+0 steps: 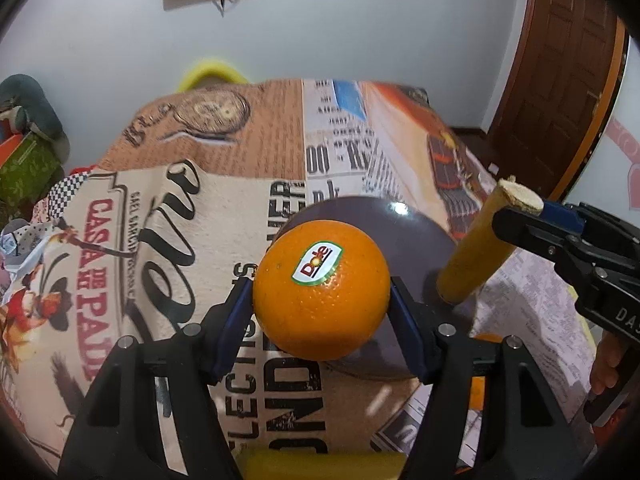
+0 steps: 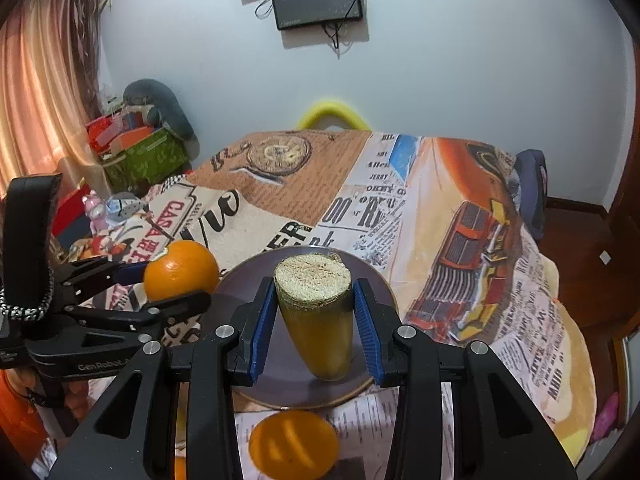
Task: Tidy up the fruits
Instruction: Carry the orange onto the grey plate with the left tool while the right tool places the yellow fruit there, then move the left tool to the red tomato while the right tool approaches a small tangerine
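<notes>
My left gripper [image 1: 321, 300] is shut on an orange [image 1: 321, 290] with a Dole sticker, held just above the left edge of a dark round plate [image 1: 404, 232]. My right gripper [image 2: 315, 316] is shut on a yellow-green cut stalk piece [image 2: 316, 312], whose lower end rests on the plate [image 2: 244, 288]. The left wrist view shows the stalk [image 1: 476, 256] and the right gripper [image 1: 520, 220] at the right. The right wrist view shows the left gripper [image 2: 160, 284] with the orange [image 2: 180, 270] at the left.
The table wears a printed newspaper-pattern cloth [image 2: 420, 216]. Another orange [image 2: 294, 444] lies on the cloth in front of the plate, also glimpsed in the left wrist view [image 1: 478, 372]. A yellow chair back [image 2: 332, 114] stands behind the table. Boxes and toys [image 2: 136, 148] crowd the left side.
</notes>
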Available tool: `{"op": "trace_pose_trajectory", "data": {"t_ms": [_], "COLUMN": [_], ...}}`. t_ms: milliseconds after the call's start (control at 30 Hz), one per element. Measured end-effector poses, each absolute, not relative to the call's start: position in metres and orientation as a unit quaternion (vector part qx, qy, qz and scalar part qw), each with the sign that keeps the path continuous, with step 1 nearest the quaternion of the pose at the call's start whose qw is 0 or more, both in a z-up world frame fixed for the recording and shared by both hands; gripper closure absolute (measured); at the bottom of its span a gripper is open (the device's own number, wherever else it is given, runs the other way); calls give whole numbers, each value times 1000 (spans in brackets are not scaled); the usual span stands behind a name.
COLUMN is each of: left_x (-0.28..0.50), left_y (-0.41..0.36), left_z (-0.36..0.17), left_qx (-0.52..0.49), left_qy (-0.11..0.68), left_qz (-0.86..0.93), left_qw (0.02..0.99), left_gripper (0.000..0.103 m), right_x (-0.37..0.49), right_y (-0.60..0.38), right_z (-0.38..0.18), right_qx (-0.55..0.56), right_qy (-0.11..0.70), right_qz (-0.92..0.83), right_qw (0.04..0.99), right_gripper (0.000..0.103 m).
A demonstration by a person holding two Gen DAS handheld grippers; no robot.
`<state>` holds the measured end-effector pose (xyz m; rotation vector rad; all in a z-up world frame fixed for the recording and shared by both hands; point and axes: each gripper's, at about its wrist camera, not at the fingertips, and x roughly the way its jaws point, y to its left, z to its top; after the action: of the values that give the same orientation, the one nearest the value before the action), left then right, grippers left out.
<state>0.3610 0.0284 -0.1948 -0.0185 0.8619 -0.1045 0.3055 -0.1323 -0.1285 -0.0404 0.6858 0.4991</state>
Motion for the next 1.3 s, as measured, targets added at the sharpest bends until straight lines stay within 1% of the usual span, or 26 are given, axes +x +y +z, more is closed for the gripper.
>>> {"op": "trace_pose_trajectory", "data": {"t_ms": [200,433,767,800,833,900,933,1000,1067,1300], "left_x": [379,395,397,396,395,393,390,383,378,348], "left_y": [26,28,25,23,23,23,23,24,24,30], "left_z": [-208,-224,-228,-227,-226,-222,-220,-210,-202,-169], "left_qx": [1,-4,8,9,8,0,-3,0,6,4], "left_qy": [435,457,457,458,459,458,453,434,420,389], "left_qz": [-48,-46,-50,-52,-53,-59,-62,-54,-45,-35], "left_qw": [899,888,888,887,887,887,889,899,906,921], "left_gripper": [37,37,36,36,35,34,34,25,20,20], "right_x": [326,344,358,357,357,355,354,351,345,316], "right_y": [-125,-111,-103,-104,-105,-108,-109,-115,-122,-139], "right_z": [-141,-145,-151,-151,-152,-152,-151,-148,-143,-121], "right_qx": [-24,-39,-29,-27,-25,-19,-18,-10,2,-9], "right_qy": [353,354,374,376,379,382,381,378,374,348], "right_qz": [248,253,265,267,266,260,258,257,256,234], "right_qw": [902,899,888,887,886,887,888,890,892,908], "right_gripper": [67,67,64,60,54,50,50,50,50,50]}}
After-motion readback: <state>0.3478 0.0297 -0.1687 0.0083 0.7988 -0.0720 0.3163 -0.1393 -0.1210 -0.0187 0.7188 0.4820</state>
